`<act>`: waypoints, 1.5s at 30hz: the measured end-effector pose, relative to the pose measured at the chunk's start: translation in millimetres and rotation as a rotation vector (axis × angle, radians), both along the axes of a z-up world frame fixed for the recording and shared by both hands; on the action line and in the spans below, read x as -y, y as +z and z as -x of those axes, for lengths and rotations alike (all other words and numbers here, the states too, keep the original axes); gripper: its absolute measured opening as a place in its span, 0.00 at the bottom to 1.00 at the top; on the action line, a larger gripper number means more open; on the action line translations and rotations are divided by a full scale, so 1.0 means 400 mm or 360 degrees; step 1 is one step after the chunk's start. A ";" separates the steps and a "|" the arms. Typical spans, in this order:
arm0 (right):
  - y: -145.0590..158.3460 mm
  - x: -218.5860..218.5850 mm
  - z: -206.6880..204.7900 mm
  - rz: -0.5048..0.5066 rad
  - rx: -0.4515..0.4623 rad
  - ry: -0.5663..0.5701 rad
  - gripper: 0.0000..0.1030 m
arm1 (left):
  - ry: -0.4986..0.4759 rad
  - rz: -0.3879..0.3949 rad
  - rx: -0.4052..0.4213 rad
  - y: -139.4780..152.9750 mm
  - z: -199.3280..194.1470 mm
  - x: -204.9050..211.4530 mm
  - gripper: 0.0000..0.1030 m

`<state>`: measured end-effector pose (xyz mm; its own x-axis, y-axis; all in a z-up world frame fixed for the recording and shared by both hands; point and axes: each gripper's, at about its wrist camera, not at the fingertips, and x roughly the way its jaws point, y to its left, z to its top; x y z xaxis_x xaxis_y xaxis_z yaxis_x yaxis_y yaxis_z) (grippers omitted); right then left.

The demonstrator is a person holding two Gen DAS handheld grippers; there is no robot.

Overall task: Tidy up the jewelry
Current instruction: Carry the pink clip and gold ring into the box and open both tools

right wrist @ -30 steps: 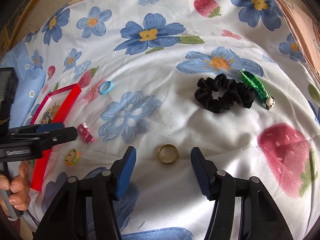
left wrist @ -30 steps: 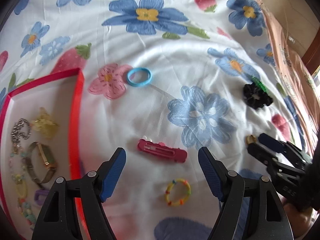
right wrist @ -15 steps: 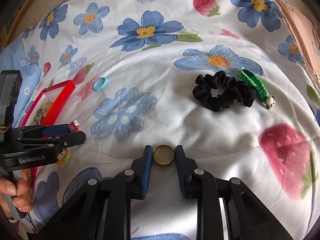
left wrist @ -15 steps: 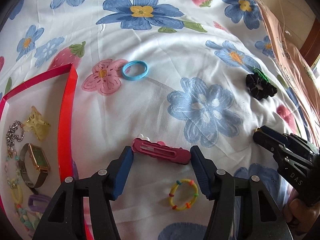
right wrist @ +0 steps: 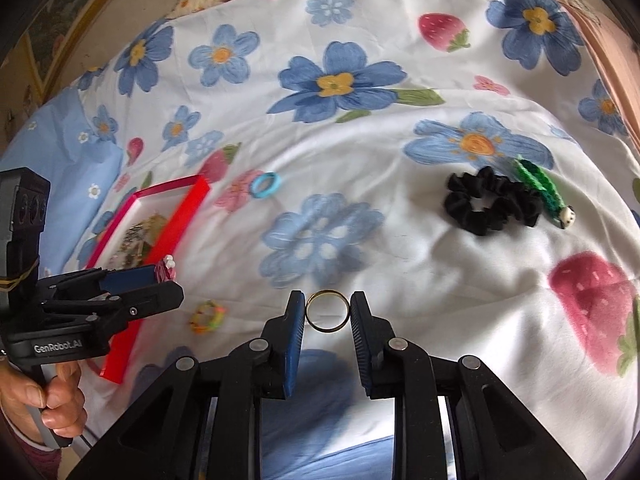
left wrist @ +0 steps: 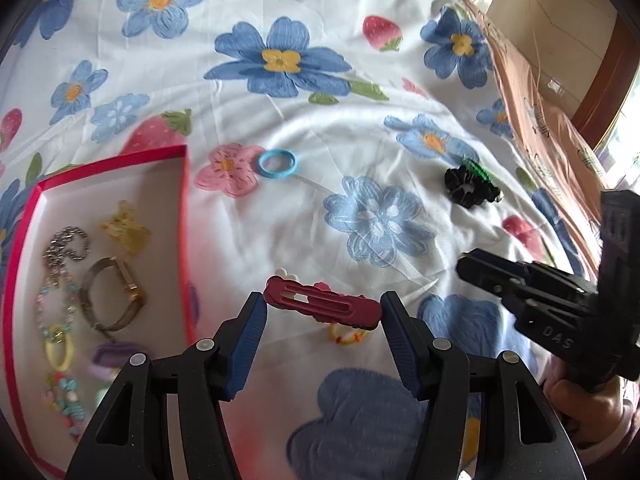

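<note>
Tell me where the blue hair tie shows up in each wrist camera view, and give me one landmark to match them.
Left wrist view: the blue hair tie lies above center, just right of a printed pink flower and right of the red tray's far corner.
Right wrist view: the blue hair tie sits left of center, small, between that pink flower and the tray's far corner.
Shared landmark: the black scrunchie, far right of the tie in both.

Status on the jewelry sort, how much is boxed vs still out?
Done: the red-rimmed box already holds a watch, a chain and a yellow claw clip.
In hand: left hand-held gripper grips the pink hair clip; right hand-held gripper grips the gold ring.
Left: blue hair tie, black scrunchie, multicolored band, green braided piece.
</note>
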<state>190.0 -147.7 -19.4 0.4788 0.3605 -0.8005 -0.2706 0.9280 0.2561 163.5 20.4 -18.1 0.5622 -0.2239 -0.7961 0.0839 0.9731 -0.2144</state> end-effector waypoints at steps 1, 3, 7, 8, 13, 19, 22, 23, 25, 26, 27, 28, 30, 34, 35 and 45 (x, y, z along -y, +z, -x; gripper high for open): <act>0.003 -0.009 0.003 -0.0007 0.0002 0.0012 0.23 | 0.0005 0.0003 0.0011 0.009 0.013 -0.009 0.56; 0.009 -0.027 0.008 -0.0023 0.0003 0.0036 0.23 | 0.0024 0.0013 0.0030 0.026 0.039 -0.030 0.56; 0.019 -0.067 0.018 -0.0052 0.0003 0.0092 0.23 | 0.0068 0.0024 0.0052 0.049 0.087 -0.073 0.56; 0.021 -0.079 0.021 -0.0055 0.0005 0.0107 0.23 | 0.0078 0.0024 0.0055 0.052 0.096 -0.080 0.56; 0.031 -0.131 0.035 -0.0071 0.0012 0.0177 0.23 | 0.0143 0.0034 0.0068 0.065 0.148 -0.127 0.56; 0.042 -0.189 0.049 -0.0082 0.0018 0.0251 0.23 | 0.0229 0.0048 0.0084 0.076 0.201 -0.183 0.56; 0.044 -0.220 0.056 -0.0084 0.0018 0.0292 0.23 | 0.0261 0.0056 0.0084 0.076 0.220 -0.211 0.56; 0.045 -0.230 0.058 -0.0085 0.0017 0.0305 0.23 | 0.0278 0.0057 0.0083 0.076 0.231 -0.222 0.56; 0.046 -0.249 0.062 -0.0088 0.0016 0.0330 0.23 | 0.0302 0.0061 0.0078 0.072 0.241 -0.240 0.56; 0.046 -0.259 0.063 -0.0090 0.0014 0.0342 0.23 | 0.0313 0.0067 0.0074 0.070 0.243 -0.249 0.56; 0.046 -0.266 0.065 -0.0092 0.0013 0.0351 0.23 | 0.0328 0.0073 0.0071 0.068 0.249 -0.258 0.56; 0.046 -0.275 0.067 -0.0093 0.0012 0.0362 0.23 | 0.0343 0.0077 0.0068 0.066 0.254 -0.267 0.56; 0.046 -0.293 0.070 -0.0096 0.0010 0.0384 0.23 | 0.0365 0.0079 0.0068 0.065 0.264 -0.282 0.56; 0.049 -0.333 0.079 -0.0102 0.0011 0.0432 0.23 | 0.0395 0.0065 0.0073 0.067 0.283 -0.308 0.56; 0.050 -0.343 0.082 -0.0104 0.0012 0.0445 0.23 | 0.0403 0.0056 0.0073 0.067 0.290 -0.316 0.56; 0.041 -0.455 0.103 -0.0112 -0.0006 0.0592 0.23 | 0.0486 0.0019 0.0050 0.054 0.347 -0.382 0.56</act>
<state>148.7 34.2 -3.1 0.3017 0.5631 -0.7693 -0.5846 0.7467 0.3173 24.6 173.1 3.6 0.6292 -0.0500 -0.7757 -0.2052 0.9519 -0.2277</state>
